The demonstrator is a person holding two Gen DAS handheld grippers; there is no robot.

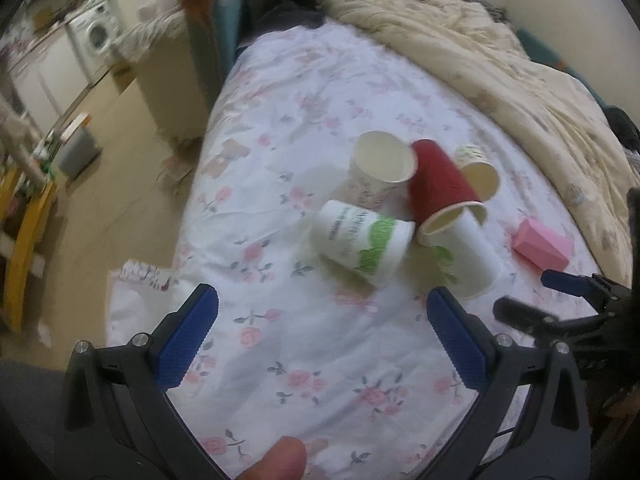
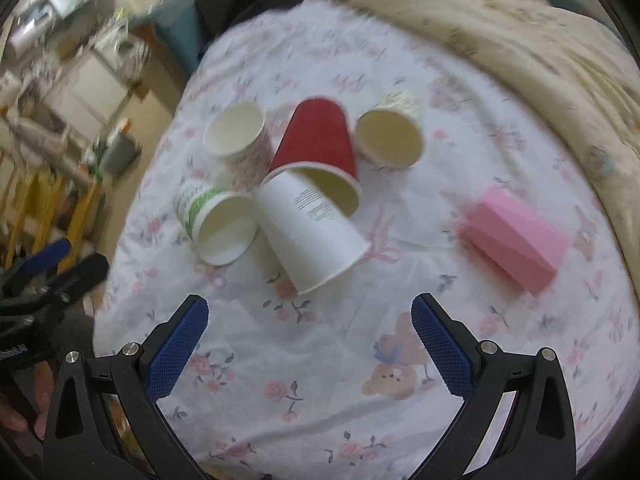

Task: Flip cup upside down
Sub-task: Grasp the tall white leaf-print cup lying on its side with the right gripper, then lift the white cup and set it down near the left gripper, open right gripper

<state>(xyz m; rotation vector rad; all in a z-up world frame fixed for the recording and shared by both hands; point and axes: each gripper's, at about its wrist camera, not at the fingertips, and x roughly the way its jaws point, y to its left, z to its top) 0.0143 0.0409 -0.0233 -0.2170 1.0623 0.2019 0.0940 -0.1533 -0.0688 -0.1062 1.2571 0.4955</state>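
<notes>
Several paper cups lie in a cluster on a floral bedsheet (image 2: 320, 360). A red cup (image 2: 316, 144) (image 1: 436, 184) lies on its side with a plain white cup (image 2: 312, 232) (image 1: 468, 256) partly pushed into its mouth. A white cup with green print (image 2: 216, 220) (image 1: 360, 236) lies on its side. A floral-patterned cup (image 2: 240, 132) (image 1: 380, 168) and a cream cup (image 2: 390, 138) (image 1: 478, 172) lie tilted beside them. My left gripper (image 1: 320, 320) is open and empty in front of the cups. My right gripper (image 2: 310, 320) is open and empty just short of the plain white cup.
A pink box (image 2: 516, 236) (image 1: 542, 246) lies right of the cups. A cream quilt (image 1: 500, 60) is bunched along the far right side. The bed edge drops to the floor (image 1: 120, 200) at the left, with furniture beyond. The right gripper shows in the left wrist view (image 1: 552, 300).
</notes>
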